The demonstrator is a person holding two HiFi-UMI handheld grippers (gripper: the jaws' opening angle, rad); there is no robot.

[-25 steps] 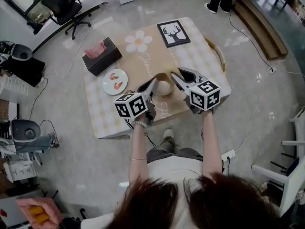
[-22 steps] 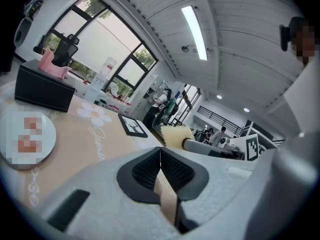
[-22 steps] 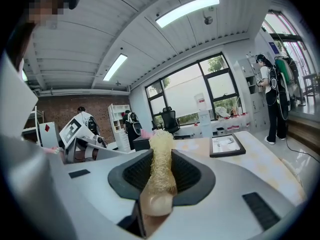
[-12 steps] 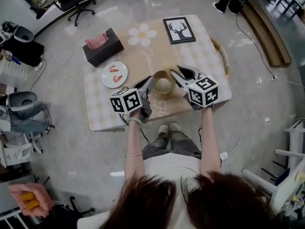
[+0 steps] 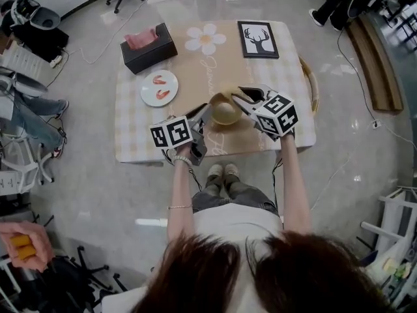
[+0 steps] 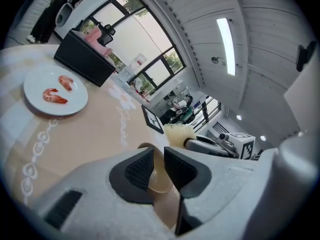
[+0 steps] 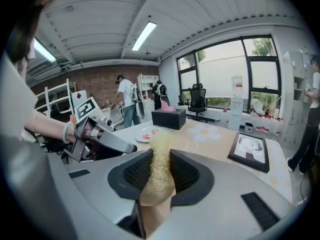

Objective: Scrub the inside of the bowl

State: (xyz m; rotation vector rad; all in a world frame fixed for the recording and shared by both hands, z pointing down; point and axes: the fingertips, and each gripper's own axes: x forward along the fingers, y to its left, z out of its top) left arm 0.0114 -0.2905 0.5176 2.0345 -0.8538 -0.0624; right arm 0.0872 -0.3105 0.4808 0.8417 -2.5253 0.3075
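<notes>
Golden wiry fibres of the scourer (image 7: 159, 151) are pinched between the pads of the right gripper (image 7: 161, 173), and a good tuft stands out beyond the tips. The bowl (image 5: 225, 113) stands upright on the table (image 5: 140, 135), close to the near edge and between the two grippers. In the head view the scourer hangs just over its far right rim and is not yet down inside.

The left gripper (image 6: 159, 166) is at the near left side of the bowl. Its jaws have just been opening and now stand a little apart. The bowl's wall shows in the gap, but the pads do not seem to press on it.

The step in hand, as I judge it, is to fix the bowl and then bring the scourer in. The bowl looks light and will probably slide or turn under a push, so the left jaws should first close on the rim, one pad inside and one outside.

The right gripper should then tip down until only the fibres meet the inner wall, not the hard tips. Round strokes from the bottom up to the rim will cover the surface best. The pressure should go downward and toward the left gripper, not toward the table edge.
</notes>
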